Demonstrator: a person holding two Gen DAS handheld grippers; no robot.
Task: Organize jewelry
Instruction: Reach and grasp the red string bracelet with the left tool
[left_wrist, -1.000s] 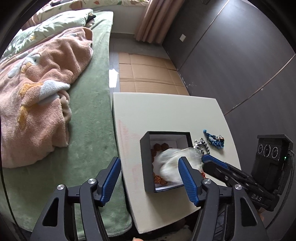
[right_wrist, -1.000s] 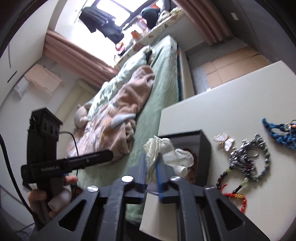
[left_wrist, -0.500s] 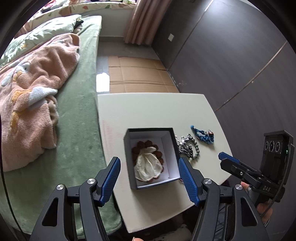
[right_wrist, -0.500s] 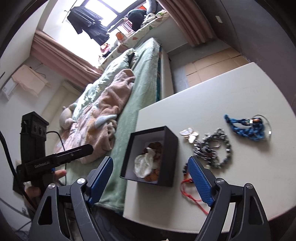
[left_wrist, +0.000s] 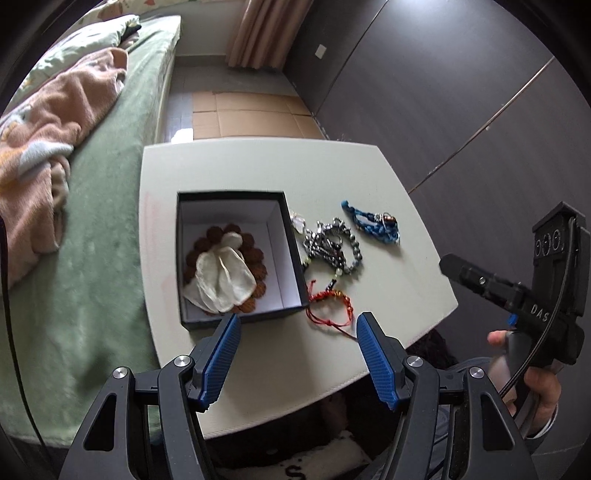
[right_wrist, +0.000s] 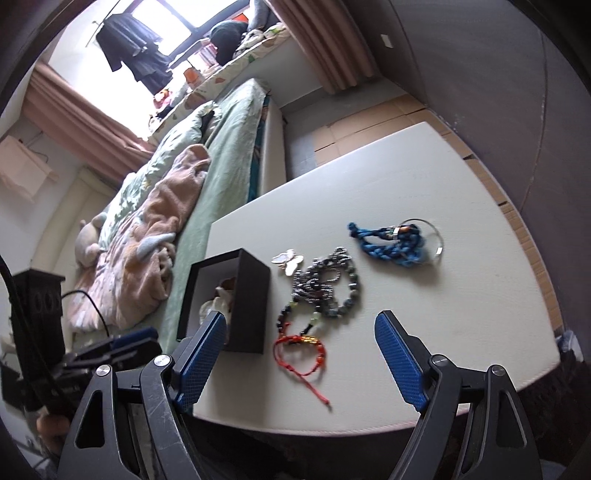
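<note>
Right gripper (left_wrist: 458, 267) body reads "DAS".

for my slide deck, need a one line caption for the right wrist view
Open right gripper above a red bracelet, with beads, blue cord and black box on the table.

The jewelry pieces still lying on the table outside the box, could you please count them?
4: red cord bracelet nearest the black box's front, beaded bracelet pile, butterfly charm behind it, blue braided bracelet farthest. The pile may hide more.
</note>
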